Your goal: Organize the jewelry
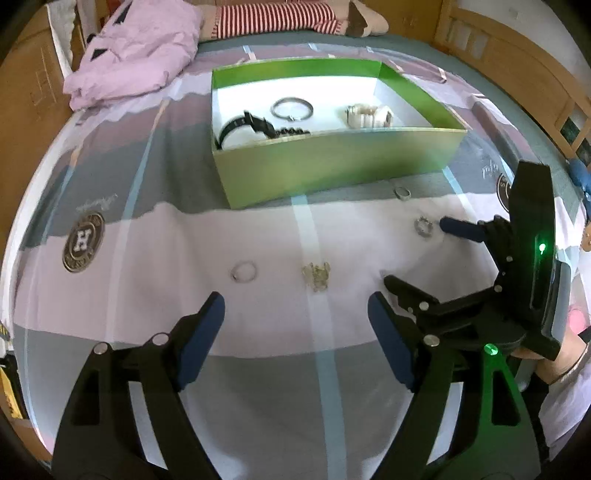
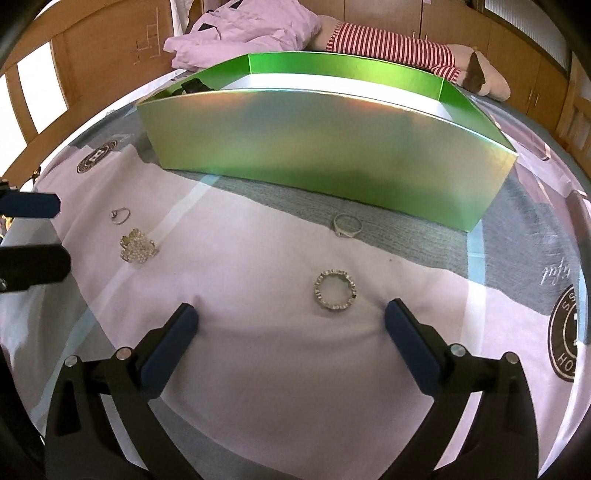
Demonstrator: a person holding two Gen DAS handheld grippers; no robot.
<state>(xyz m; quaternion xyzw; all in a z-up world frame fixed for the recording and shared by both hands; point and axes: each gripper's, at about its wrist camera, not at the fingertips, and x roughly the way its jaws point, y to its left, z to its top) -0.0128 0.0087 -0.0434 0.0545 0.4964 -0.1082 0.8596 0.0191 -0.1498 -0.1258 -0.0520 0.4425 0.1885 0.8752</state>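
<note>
A green box point(image 1: 332, 162) point(image 2: 332, 147) stands on the bed and holds a black watch point(image 1: 245, 125), a silver bangle point(image 1: 291, 109) and a white bracelet point(image 1: 369, 115). On the sheet in front lie a thin ring point(image 1: 243, 272) point(image 2: 120, 215), a sparkly brooch point(image 1: 316, 275) point(image 2: 137, 246), a studded ring point(image 1: 423, 225) point(image 2: 335, 290) and a band ring point(image 1: 402, 192) point(image 2: 346, 225). My left gripper point(image 1: 295, 314) is open and empty, just short of the brooch. My right gripper point(image 2: 291, 321) point(image 1: 415, 251) is open and empty, just short of the studded ring.
A crumpled pink garment point(image 1: 136, 51) point(image 2: 251, 29) and a red-striped stuffed toy point(image 1: 277, 16) point(image 2: 399, 44) lie behind the box. Wooden bed rails point(image 1: 517, 74) run along the right. The sheet has round printed logos point(image 1: 83, 242) point(image 2: 567, 332).
</note>
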